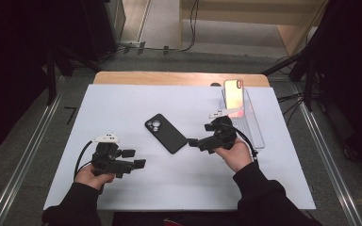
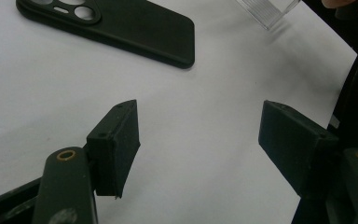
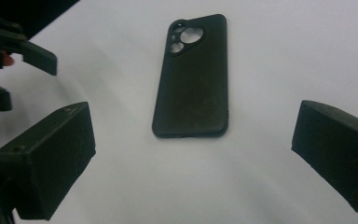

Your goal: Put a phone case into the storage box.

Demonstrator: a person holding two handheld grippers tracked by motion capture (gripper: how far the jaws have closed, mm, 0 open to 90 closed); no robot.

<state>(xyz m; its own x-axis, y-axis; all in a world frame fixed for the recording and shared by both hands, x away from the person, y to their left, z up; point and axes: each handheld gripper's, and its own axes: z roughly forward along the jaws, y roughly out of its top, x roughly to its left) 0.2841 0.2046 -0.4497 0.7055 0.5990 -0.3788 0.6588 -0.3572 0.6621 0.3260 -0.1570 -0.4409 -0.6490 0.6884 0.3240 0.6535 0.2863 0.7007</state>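
Two grippers stand with jaws apart, empty: the right gripper (image 1: 194,142) just beside the black phone case (image 1: 165,133) mid-tabletop, the left gripper (image 1: 134,159) nearer the front edge. Reaching seems underway; next, straddle the case's edges.

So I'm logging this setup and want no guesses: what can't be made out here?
- Black phone case: underside hidden, lying flat; left gripper view's top edge crops it.
- Phone in clear stand: too small for detail, high view.
- Right gripper: the person's hand covers its rear.

We observed the white table (image 1: 122,108) carrying a black phone case (image 1: 166,133) at centre and a clear stand (image 1: 254,127) at 2 o'clock.
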